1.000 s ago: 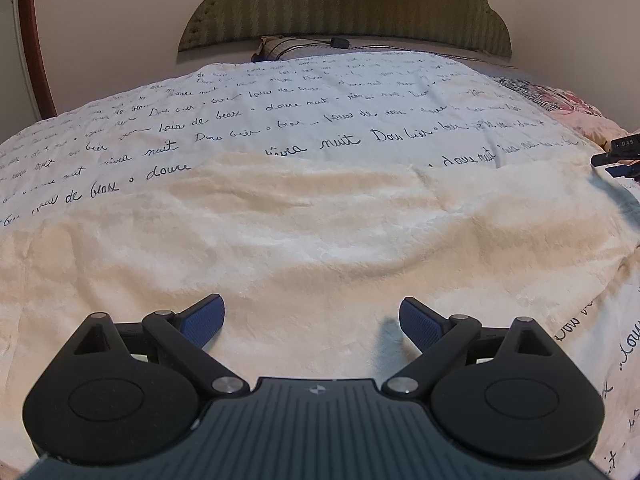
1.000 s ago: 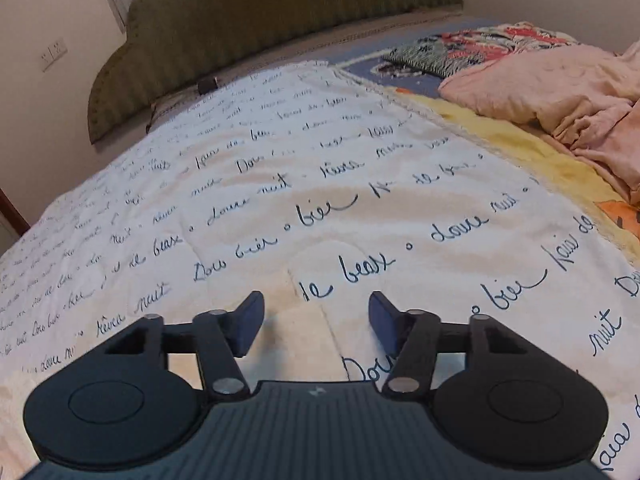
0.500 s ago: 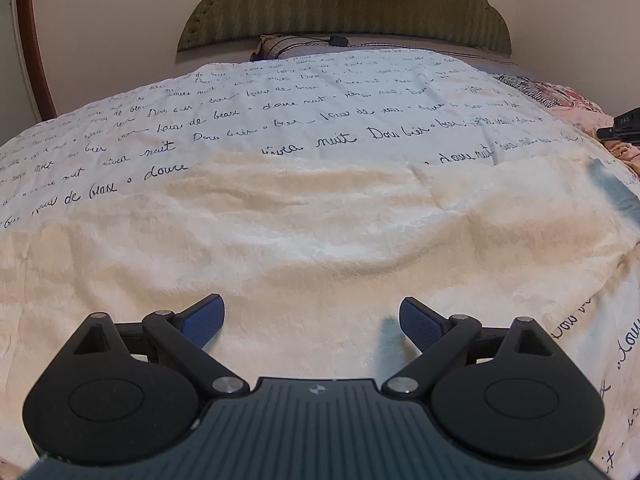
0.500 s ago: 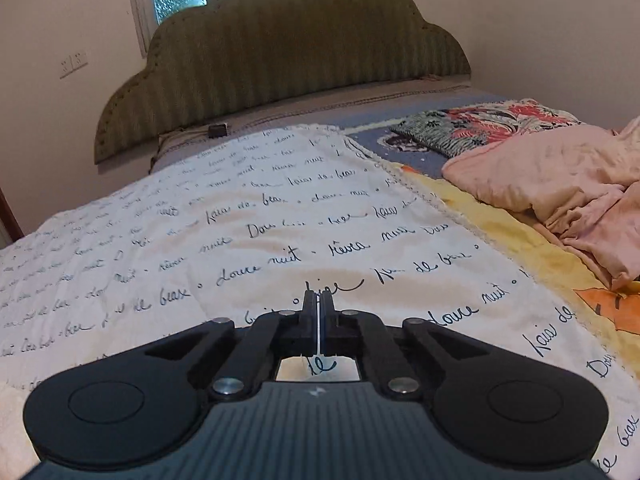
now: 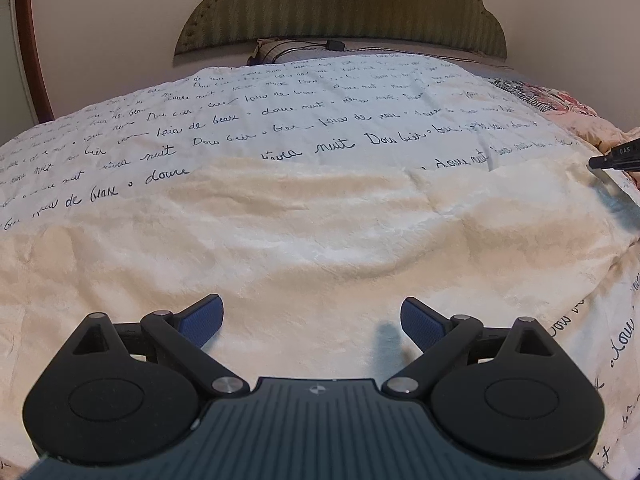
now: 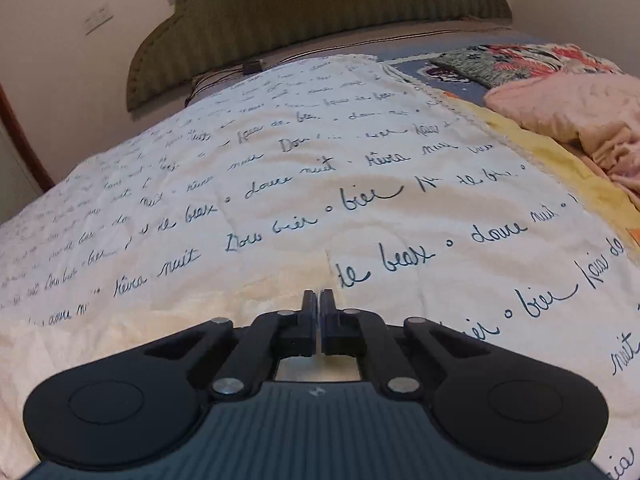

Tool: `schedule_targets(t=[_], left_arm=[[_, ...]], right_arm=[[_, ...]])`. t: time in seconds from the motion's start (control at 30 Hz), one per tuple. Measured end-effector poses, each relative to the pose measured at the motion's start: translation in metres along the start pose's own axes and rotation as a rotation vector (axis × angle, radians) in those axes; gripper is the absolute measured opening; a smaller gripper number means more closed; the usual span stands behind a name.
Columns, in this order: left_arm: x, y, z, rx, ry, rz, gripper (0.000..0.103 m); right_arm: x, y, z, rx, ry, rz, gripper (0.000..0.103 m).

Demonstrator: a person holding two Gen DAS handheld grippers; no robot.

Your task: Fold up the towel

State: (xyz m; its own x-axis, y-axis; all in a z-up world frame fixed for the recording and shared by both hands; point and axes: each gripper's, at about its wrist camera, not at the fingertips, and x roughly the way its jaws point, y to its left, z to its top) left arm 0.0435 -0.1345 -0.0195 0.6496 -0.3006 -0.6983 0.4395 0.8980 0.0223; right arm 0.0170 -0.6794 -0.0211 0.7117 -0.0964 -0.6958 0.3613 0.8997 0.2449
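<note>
Cream plush towel [image 5: 320, 240] lies spread flat on the bed, directly ahead of and under the left gripper [image 5: 312, 318], with its far right corner reaching out to where the right gripper [image 6: 319, 304] sits. That right gripper is what has changed: a second ago its blue pads stood apart over the corner, and now they are pressed together, with what looks like the towel's corner edge pinched between them, though the cloth inside the pinch is barely visible. Seen from the left wrist, the right gripper's tip meets the towel at that corner, far off to the right. My reading is that the corner grasp is made on one side only. The left gripper's fingers are spread wide above the near part of the towel, holding nothing, just as before. Beyond both grippers stretches the white quilt [image 6: 280, 184] with script lettering, then the padded green headboard [image 5: 340, 4]; pink bedding [image 6: 580, 112] is bunched to the right.
</note>
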Motion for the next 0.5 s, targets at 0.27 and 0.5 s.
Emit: schedule_targets(t=[0.27, 0.5], left_arm=[[0.002, 0.003, 0.001, -0.025, 0.014, 0.005, 0.097], [-0.003, -0.001, 0.003, 0.018, -0.010, 0.006, 0.097]], right_arm=[[-0.023, 0.018, 0.037, -0.034, -0.182, -0.135, 0.001], [0.032, 0.014, 0.010, -0.068, -0.025, -0.490, 0.010]])
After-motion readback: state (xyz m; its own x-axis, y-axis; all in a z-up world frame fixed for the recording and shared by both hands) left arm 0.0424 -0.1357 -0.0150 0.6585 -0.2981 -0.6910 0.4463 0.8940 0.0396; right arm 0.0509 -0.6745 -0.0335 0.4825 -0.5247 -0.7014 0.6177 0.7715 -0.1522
